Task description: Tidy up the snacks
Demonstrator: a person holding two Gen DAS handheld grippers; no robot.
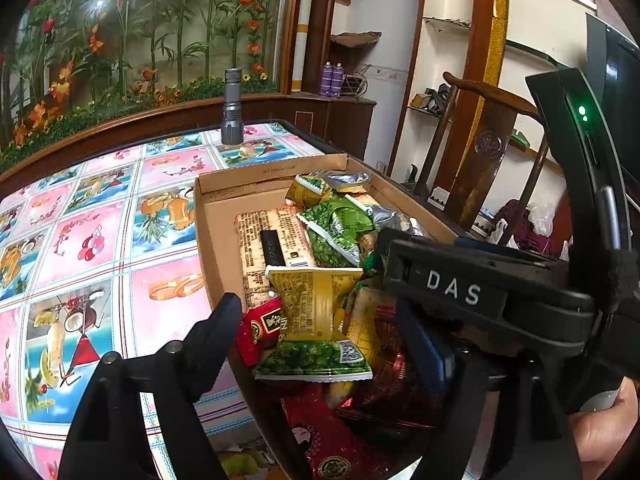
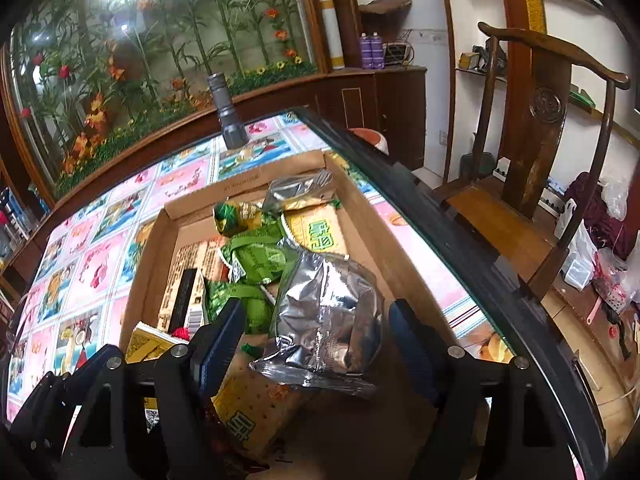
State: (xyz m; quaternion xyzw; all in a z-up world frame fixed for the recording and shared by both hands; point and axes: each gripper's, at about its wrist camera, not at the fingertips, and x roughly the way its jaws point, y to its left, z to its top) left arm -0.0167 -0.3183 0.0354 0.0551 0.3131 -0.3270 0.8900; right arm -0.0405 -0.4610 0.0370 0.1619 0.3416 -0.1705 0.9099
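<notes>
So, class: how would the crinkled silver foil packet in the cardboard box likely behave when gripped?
The silver foil packet looks creased and puffy, so it would probably crumple and feel light. Its glossy film may slip between the right gripper pads.

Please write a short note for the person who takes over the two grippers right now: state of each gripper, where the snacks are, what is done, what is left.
Left gripper: open above the yellow-green pea packet; the fingers do not press it.
Right gripper: open, with the silver foil packet between its fingers but not clamped.
Snacks: all that show lie mixed inside the cardboard box on the patterned tablecloth.
Flashlight: stands upright behind the box.
Done: snacks gathered in the box.
Left: probably sorting them, as packets overlap untidily.
</notes>
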